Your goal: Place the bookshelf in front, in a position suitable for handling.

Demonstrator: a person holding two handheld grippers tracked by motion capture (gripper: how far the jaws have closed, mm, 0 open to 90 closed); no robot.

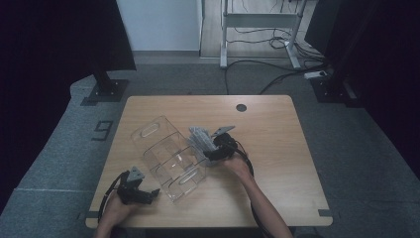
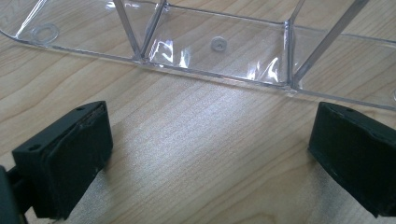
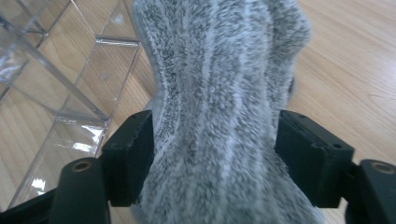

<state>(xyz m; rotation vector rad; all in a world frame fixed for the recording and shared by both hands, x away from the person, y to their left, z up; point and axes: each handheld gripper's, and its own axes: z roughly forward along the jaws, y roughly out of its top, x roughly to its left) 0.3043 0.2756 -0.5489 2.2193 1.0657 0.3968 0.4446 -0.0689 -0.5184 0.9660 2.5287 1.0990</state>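
On the wooden worktop (image 1: 277, 148), a clear divided organizer (image 1: 168, 158) lies near the middle, just beyond the widely parted, empty left gripper (image 2: 205, 154) at the front left corner, while the right gripper (image 3: 212, 154) clasps a grey fuzzy cloth (image 3: 219, 93) between both pads beside the organizer's right edge.

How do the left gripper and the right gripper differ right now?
The left gripper has its jaws spread wide with bare table between them, while the right gripper is closed on a grey fuzzy cloth. The left gripper rests at the near end of the clear plastic organizer; the right gripper sits at its far side. Both are black and hand-held.
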